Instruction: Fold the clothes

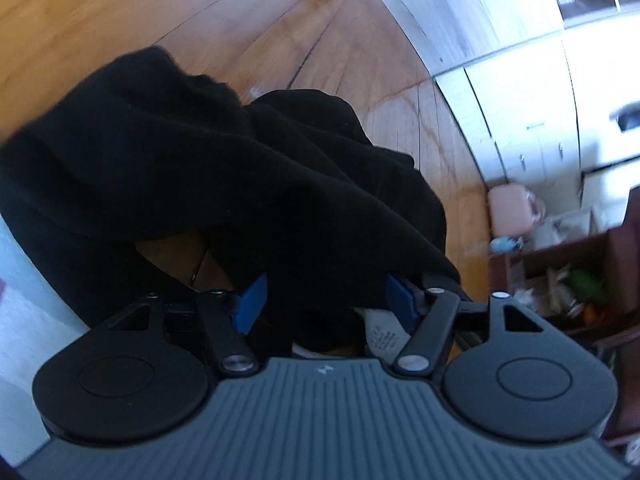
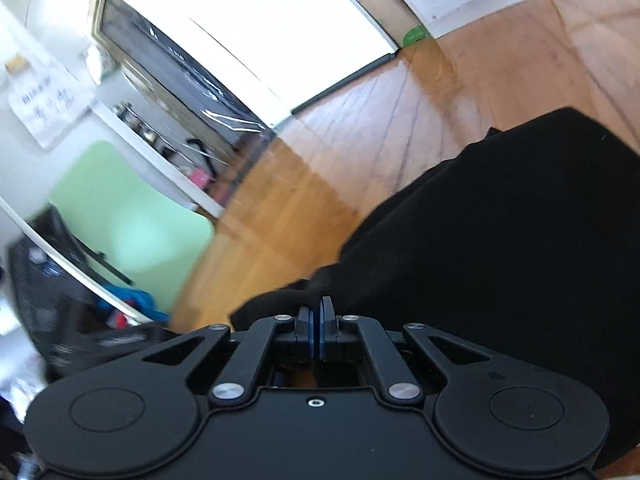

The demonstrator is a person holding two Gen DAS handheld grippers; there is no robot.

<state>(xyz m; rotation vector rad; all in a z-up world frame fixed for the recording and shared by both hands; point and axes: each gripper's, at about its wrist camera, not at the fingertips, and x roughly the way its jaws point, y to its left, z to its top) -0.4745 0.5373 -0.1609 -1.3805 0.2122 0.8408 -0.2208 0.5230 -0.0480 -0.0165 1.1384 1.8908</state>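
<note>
Claws working black garment (image 1: 192,168) above wooden floor (image 1: 360,60).
Our left claw (image 1: 324,300) gapes, cloth draped loosely between its jaws; our right claw (image 2: 316,320) pinches an edge, keeping it lifted for folding.

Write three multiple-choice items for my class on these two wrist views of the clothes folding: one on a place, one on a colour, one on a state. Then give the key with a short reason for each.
1. What does the garment lie on?
A. a wooden floor
B. a bed
C. a glass table

2. What colour is the garment?
A. white
B. black
C. red

3. How do the jaws of the left hand-held gripper stand?
A. closed tight, pad against pad
B. spread wide apart
C. out of view

Key:
1 A: the wooden floor shows around the garment.
2 B: the cloth is black in both views.
3 B: on the left hand-held gripper the blue pads stand far apart with cloth between them, while the right hand-held gripper is closed on a fold.
</note>
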